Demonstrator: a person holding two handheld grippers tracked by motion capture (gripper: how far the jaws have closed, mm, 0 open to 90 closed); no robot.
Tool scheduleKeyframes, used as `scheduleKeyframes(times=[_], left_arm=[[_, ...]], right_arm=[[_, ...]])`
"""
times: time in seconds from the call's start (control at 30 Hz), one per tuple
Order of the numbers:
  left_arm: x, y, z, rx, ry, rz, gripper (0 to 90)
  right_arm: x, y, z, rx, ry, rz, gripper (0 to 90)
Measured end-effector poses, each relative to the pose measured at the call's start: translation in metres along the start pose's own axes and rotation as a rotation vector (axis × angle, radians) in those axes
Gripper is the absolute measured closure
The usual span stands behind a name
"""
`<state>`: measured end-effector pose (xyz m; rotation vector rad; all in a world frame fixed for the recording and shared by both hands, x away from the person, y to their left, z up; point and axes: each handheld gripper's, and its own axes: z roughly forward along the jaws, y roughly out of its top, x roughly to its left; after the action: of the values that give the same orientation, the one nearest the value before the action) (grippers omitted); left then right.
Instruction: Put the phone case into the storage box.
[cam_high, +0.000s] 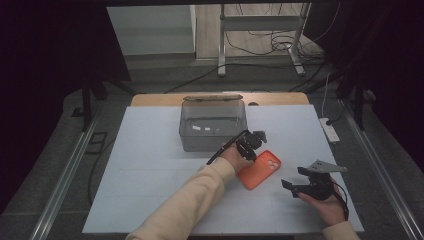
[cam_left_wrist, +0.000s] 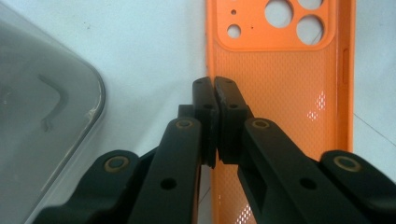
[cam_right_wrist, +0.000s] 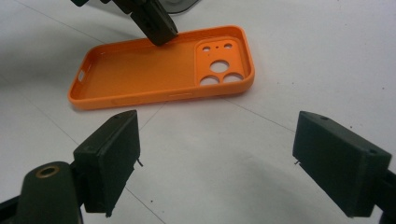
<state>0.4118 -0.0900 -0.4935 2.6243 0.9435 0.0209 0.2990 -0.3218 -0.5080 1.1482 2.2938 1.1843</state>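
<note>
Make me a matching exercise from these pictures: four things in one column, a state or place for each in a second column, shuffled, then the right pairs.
Things:
1. left gripper
2. right gripper
3. orange phone case
4. clear box

States or places:
A. lies hollow side up on the white table
B. jaws wide apart, nothing between them
C. stands at the far side of the table, behind the case
D. jaws pinched on the case's side wall

Pairs: 1-D, 2-B, 3-A, 4-C
</note>
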Motion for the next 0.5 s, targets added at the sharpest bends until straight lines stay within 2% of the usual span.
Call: scheduleKeyframes(times=[0.27, 0.5], left_arm=[[0.0003, 0.0004, -0.0007, -0.004, 0.009, -0.014, 88.2], [0.0018, -0.0001, -0.0040, -0.015, 0.001, -0.024, 88.4]], right_arm=[[-0.0004, 0.0000, -0.0002, -0.001, 0.001, 0.002, 14.9], [-0.0007, 0.0000, -0.0003, -0.002, 0.000, 0.001, 14.8]])
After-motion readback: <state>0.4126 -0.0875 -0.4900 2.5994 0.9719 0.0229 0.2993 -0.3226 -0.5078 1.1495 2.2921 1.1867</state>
